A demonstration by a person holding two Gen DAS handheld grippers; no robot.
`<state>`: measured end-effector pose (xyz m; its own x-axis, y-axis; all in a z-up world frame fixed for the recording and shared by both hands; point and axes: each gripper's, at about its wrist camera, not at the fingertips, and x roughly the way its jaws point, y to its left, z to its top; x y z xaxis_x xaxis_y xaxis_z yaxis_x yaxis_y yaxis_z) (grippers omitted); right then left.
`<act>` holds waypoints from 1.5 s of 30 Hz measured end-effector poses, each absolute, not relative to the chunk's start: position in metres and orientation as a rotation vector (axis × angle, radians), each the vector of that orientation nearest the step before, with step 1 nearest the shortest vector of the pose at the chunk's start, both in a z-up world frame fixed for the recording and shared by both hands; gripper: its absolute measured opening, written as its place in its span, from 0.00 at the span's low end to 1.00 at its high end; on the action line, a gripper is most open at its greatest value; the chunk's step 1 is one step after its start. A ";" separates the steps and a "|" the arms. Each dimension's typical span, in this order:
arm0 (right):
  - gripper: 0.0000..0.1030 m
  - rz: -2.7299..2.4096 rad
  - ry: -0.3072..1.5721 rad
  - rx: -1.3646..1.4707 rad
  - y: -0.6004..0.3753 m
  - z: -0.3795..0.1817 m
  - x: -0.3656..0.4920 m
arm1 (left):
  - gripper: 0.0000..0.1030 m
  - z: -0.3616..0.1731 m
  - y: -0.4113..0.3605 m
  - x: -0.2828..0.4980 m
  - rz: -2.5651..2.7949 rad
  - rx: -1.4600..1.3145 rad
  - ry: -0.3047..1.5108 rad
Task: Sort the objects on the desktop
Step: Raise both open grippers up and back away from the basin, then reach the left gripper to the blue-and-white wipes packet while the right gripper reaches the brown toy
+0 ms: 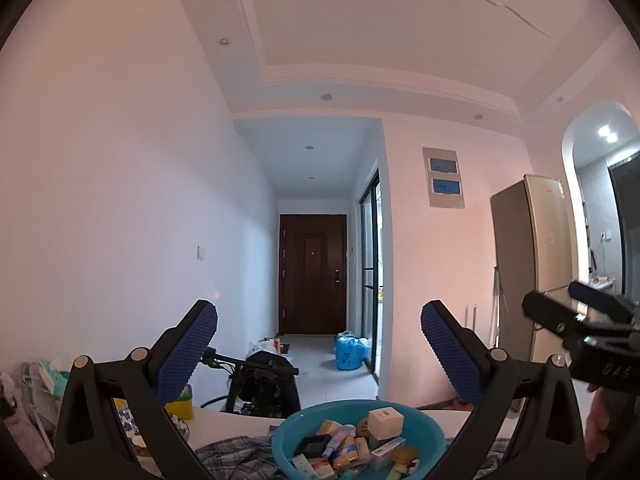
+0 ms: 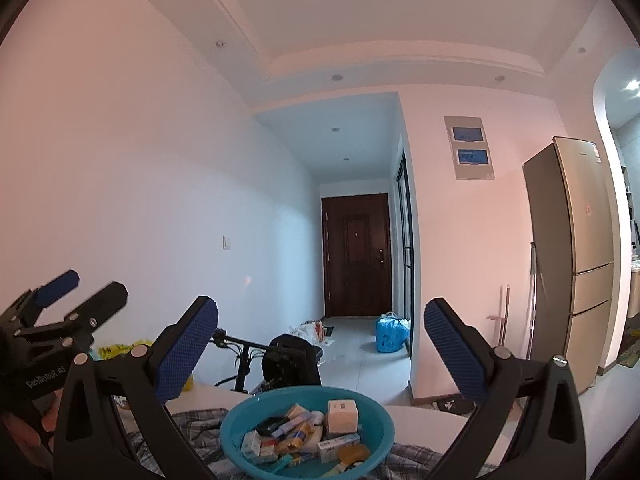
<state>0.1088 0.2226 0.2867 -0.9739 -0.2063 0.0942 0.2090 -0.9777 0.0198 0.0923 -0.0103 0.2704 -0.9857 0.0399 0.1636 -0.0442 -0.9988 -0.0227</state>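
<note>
Blue-padded fingers of the left gripper fill the lower frame of the left wrist view, spread wide apart, nothing between them. Right gripper same story in the right wrist view: jaws wide, empty, blue pads facing each other across the gap. Between and below each pair, at bottom centre, sits a teal basin on a plaid cloth over a white table. Basin holds a heap of small boxes and packets, mostly white, yellow and blue packaging, plus a white cube-shaped box standing upright on the right side of the pile and a dark flat item on the left side; labels too small to read. Neither gripper touches the basin, both are held above it and aimed down the room. Left wrist view also catches the right gripper at the right edge, with part of a hand under it; right wrist view shows the left gripper at the left edge with a hand at lower left. Lower left of the left wrist view: a blue-patterned dish and a yellow container on the table. Background: black bicycle behind the table, dark brown door at the hallway end, blue bag on the floor, gold fridge at right.
</note>
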 end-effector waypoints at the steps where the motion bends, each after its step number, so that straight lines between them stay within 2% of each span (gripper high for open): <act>1: 1.00 -2.927 -0.044 -0.128 0.222 0.286 0.111 | 1.00 0.270 -0.011 0.096 3.081 0.247 -0.048; 12: 1.00 -2.913 -0.057 -0.104 0.222 0.281 0.126 | 1.00 0.261 -0.013 0.110 3.076 0.162 -0.047; 25: 1.00 -2.882 -0.080 0.155 0.215 0.242 0.097 | 1.00 0.224 -0.013 0.066 3.064 -0.158 -0.065; 32: 1.00 -2.858 -0.156 0.281 0.217 0.223 0.077 | 1.00 0.189 -0.019 0.029 3.043 -0.374 -0.117; 35: 1.00 -2.862 -0.128 0.329 0.213 0.214 0.068 | 1.00 0.176 -0.017 0.013 3.015 -0.462 -0.132; 45: 1.00 -2.861 -0.093 0.479 0.206 0.187 0.047 | 1.00 0.125 -0.003 -0.021 2.971 -0.685 -0.019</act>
